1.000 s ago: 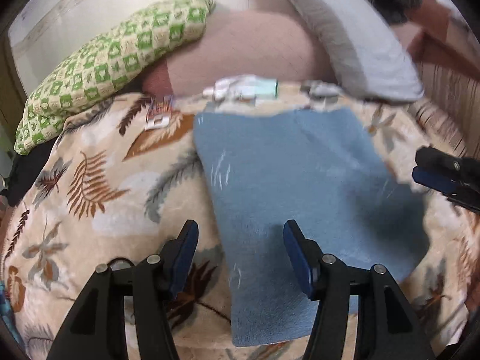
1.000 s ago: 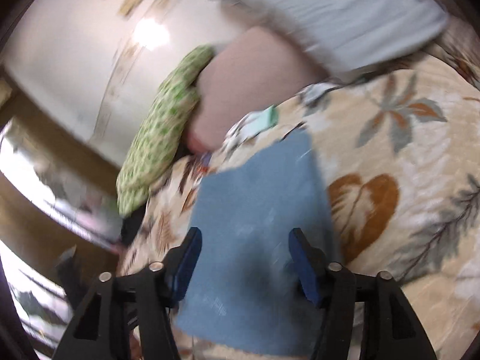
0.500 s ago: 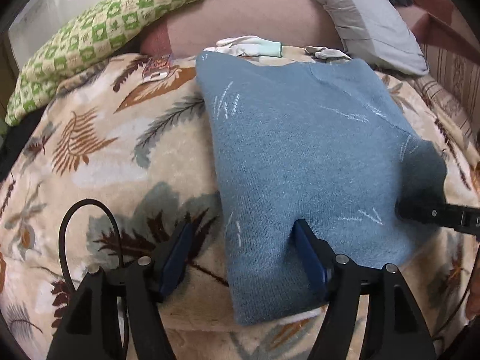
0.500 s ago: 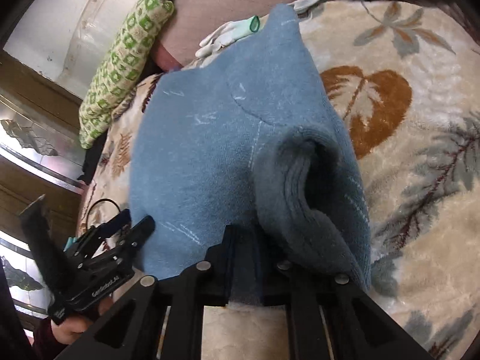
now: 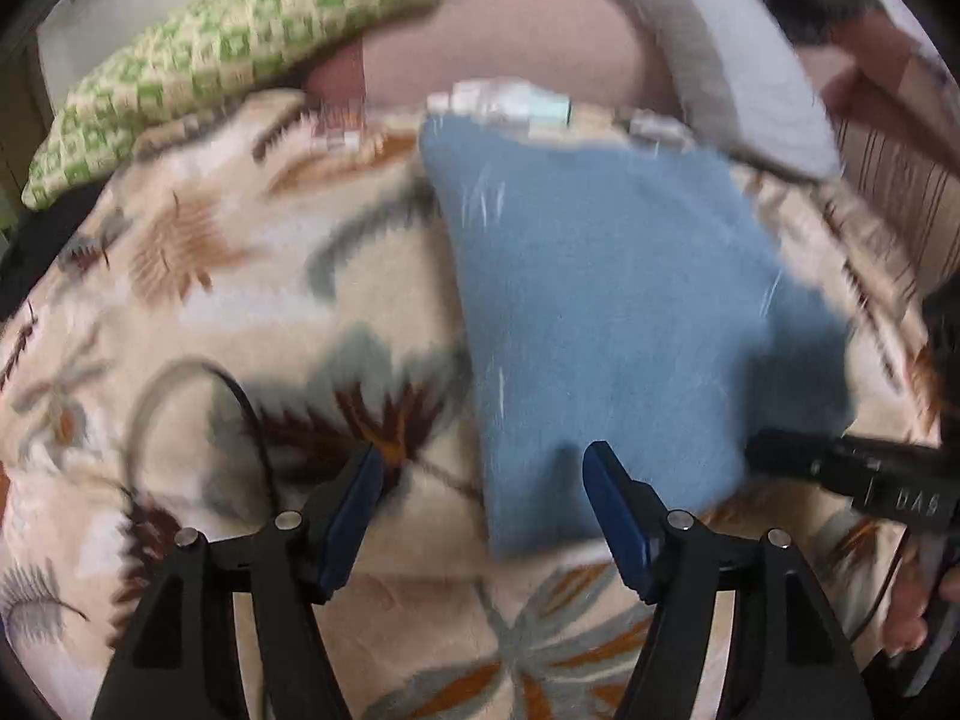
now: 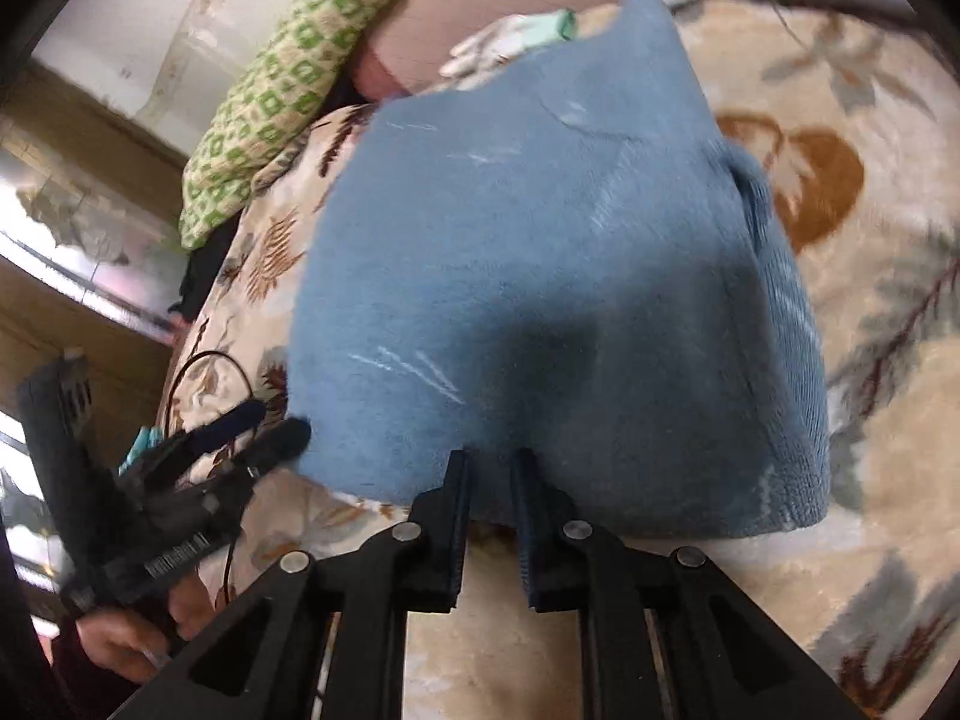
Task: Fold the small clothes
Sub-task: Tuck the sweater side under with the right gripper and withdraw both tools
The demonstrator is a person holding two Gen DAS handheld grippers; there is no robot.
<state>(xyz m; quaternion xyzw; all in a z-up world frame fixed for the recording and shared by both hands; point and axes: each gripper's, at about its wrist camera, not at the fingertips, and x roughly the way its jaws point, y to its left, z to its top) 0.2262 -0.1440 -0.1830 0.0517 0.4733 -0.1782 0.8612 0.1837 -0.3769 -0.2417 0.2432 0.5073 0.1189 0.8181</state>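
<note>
L gripper (image 5: 480, 495) wide; R gripper (image 6: 489, 468) narrow at blue sweater (image 6: 540, 276) hem – rolled sleeve only in R view.

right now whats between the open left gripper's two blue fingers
In the left wrist view, the left gripper straddles the near left corner of the blue knitted garment, with leaf-print fleece blanket beside it.

1 sweater (image 5: 606, 300), 2 tools, 3 pillows.
</note>
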